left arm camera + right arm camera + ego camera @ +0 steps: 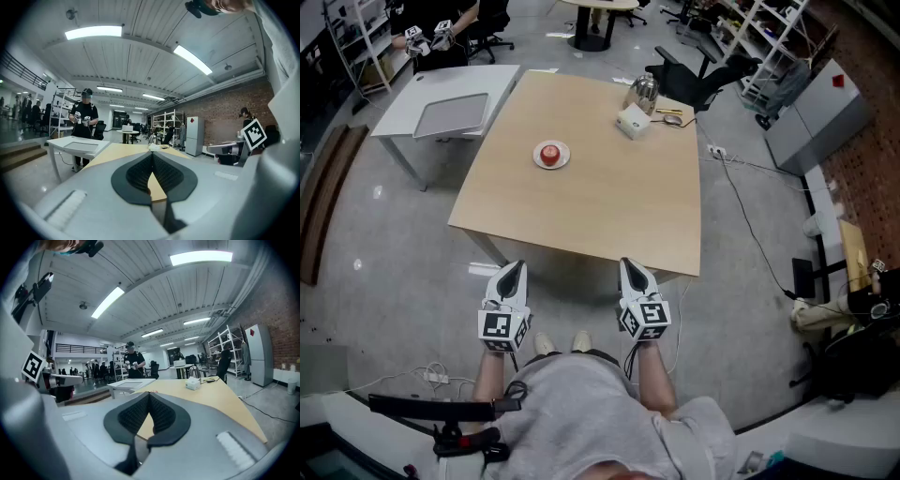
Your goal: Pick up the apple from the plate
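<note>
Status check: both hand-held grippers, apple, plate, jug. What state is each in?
Left hand-held gripper: shut, empty, short of the table.
Right hand-held gripper: shut, empty, short of the table.
Apple: on the plate, untouched.
Plate: flat on the table.
Jug: upright, far side.

flr [384, 244] grey, glossy | wood tbl [609, 216] ctr | white tbl [403, 108] beside | brick wall [220, 126] | strip lights [93, 32]

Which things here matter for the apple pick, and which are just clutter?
Job: apple on the plate; wooden table; left gripper and right gripper, both shut and empty, short of its near edge.
Lying about: white box; shiny metal jug; grey tray on the white side table.
</note>
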